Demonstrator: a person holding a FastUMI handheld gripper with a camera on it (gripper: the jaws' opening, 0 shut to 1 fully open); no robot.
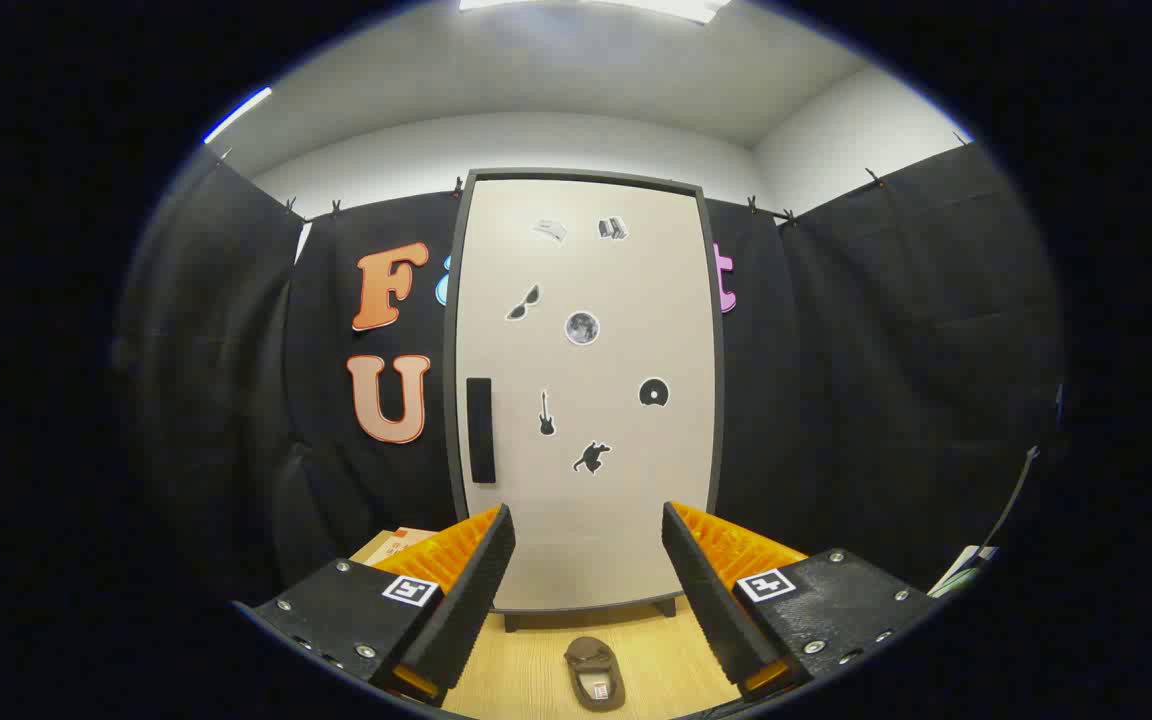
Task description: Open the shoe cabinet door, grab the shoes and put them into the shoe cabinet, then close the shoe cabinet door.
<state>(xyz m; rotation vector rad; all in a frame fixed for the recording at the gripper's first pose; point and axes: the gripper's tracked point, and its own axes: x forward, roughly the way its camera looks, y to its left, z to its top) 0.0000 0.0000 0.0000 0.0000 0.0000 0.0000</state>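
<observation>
The tool was held well back from the shoe cabinet with its fingers spread wide apart and nothing between them — prob. so the whole front could be taken in before any approach was made. The cabinet door was seen shut, flush in its dark frame, so the 1st step of the task was judged not yet done. A dark vertical handle was set near the door's left edge, approx. at mid height; the hinges were therefore judged to be on the right, and the door was expected to swing out toward the right. Small stickers were scattered over the door face. One brown shoe was left lying on the wooden floor just in front of the cabinet, below and between the fingers, toe toward the door — placed within easy reach of the opening, though possibly in the door's swing path, which was noted as a risk. A cardboard box was partly hidden behind the left finger, beside the cabinet. The handle was judged the next target; a narrow, flat grip, so careful alignment would be req'd.
</observation>
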